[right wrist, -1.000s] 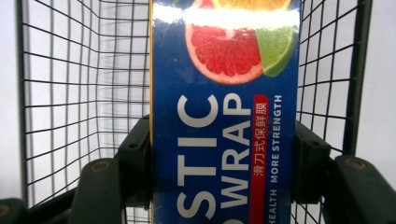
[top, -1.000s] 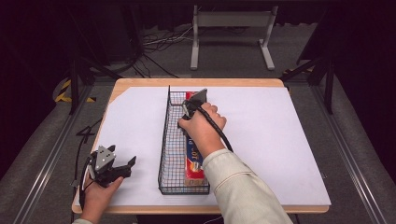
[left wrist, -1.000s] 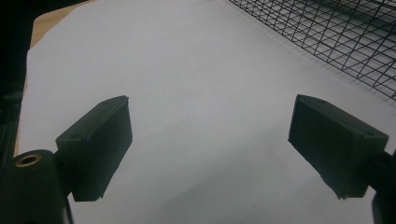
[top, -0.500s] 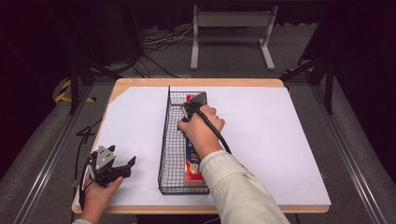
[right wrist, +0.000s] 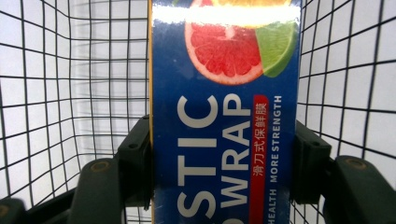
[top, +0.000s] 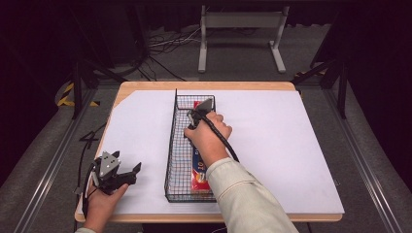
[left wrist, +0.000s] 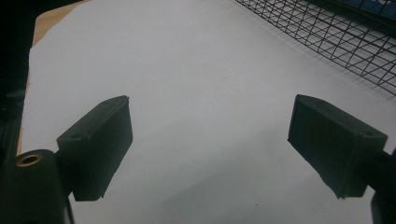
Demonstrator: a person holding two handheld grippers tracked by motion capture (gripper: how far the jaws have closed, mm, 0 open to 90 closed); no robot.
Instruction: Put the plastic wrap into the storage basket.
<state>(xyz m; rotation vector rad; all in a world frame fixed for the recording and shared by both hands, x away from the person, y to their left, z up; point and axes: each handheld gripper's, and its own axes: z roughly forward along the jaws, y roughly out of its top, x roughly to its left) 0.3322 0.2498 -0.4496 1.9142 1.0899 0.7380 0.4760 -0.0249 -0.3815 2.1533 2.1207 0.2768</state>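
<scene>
A long blue box of plastic wrap (top: 199, 174), printed with citrus slices, lies lengthwise inside a narrow black wire basket (top: 171, 145) in the middle of the table. My right gripper (top: 199, 114) reaches down into the basket at the box's far part. In the right gripper view its jaws press on both long sides of the box (right wrist: 224, 116), so the right gripper (right wrist: 224, 154) is shut on it. My left gripper (top: 131, 172) rests low at the table's near left corner. It stands open over bare white paper in the left gripper view (left wrist: 210, 135).
White paper (top: 291, 145) covers the wooden table top. The basket's wire walls (right wrist: 56, 93) stand close on both sides of the box. A metal stand (top: 240, 39) and cables lie on the floor beyond the table's far edge.
The right hand has shifted very slightly toward the near side while still gripping the box. The left hand has stayed where it was.
</scene>
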